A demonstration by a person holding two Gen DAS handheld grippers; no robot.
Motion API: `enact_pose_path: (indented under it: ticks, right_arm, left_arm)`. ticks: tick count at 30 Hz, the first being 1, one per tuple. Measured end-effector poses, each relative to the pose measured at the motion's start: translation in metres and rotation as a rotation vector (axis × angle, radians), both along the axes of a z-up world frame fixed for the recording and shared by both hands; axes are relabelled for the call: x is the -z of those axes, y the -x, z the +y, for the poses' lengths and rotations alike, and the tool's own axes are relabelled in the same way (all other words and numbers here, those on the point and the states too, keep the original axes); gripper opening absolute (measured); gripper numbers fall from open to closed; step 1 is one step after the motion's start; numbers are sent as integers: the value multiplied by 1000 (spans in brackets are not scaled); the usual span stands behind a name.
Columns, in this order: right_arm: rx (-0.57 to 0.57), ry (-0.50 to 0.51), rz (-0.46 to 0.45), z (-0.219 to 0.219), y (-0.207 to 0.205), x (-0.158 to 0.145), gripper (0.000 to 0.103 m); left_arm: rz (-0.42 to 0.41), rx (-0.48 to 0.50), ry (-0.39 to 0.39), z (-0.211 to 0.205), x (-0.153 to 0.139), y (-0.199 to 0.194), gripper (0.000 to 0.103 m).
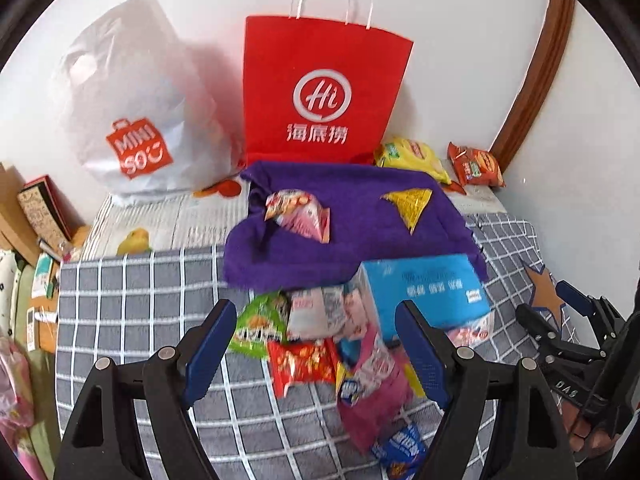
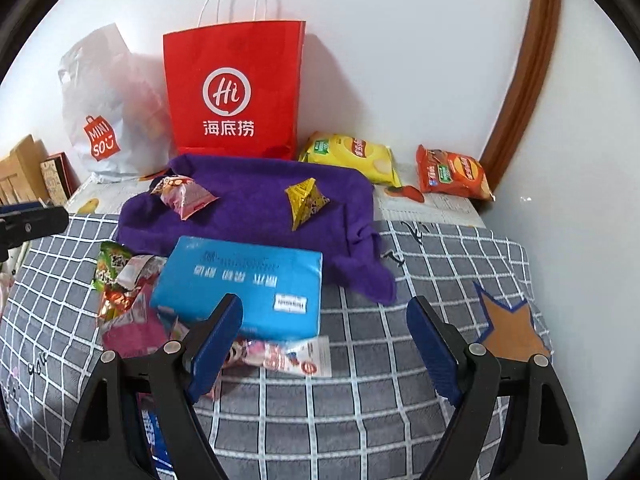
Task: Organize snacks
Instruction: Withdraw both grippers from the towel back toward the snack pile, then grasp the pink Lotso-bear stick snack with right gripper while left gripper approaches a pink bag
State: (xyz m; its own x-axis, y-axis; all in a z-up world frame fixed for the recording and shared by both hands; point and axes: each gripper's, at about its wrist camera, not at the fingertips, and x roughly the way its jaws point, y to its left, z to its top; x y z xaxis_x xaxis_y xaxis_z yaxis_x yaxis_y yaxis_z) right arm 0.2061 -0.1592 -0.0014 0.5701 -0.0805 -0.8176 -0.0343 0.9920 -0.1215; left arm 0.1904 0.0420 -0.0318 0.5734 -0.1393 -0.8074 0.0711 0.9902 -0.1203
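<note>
Both claws hang tilted down over a bed spread with a grey checked blanket [image 2: 360, 400]; the left claw [image 1: 316, 344] stands spread, nothing pinched, with a heap of small snack packets [image 1: 320, 344] lying on the blanket between and just beyond its fingers, a green packet [image 1: 260, 324] toward its left finger and a red one [image 1: 304, 364] nearer the middle; the right claw [image 2: 324, 344] is spread as well and holds nothing, only bare blanket between its fingers; a blue box [image 2: 244, 284] lies just ahead of its left finger, with a flat white and pink packet [image 2: 288, 356] poking out from under the box's near edge; beyond the box a purple cloth [image 2: 256, 204] is laid out, carrying a pink packet [image 2: 184, 196] to the left and a yellow triangular packet [image 2: 304, 200] further right; past the cloth, against the white wall, stand a red paper bag [image 2: 236, 92] and, left of it, a white plastic bag [image 2: 108, 116]; to the far right of the right claw a yellow crisp bag [image 2: 356, 156] and an orange crisp bag [image 2: 452, 174] lie near the corner; the right claw [image 1: 572, 344] also shows at the right edge of the left wrist view, with fingers of a hand [image 1: 588, 436] beneath it.
</note>
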Motion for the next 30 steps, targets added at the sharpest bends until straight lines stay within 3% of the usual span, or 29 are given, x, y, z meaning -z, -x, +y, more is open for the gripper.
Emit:
enact_pose_path:
  ticks: [7,17,19,26,28,30]
  right_arm:
    - [-30,-72,-44,-12,23,14,84]
    - [-50,-140,32,-29,13,52,79]
    - [-48,-151,43,-32,8,61,68]
    - [-84,-224,115,-38,-7,88,58]
    - [-98,-245,116,-38,-7,91,34]
    - [-104,-262,130,-39,-5,93,20]
  left_arm:
    - [19,-55,63,18,16,19,80]
    - [22,-78,65,29,30,26,80]
    - [32,-81,52,28,35,25,80]
    - [61,-80,50,28,47,18,80]
    - [68,-78,47,27,50,17,80]
    - [77,-75,50,26,53,17,80]
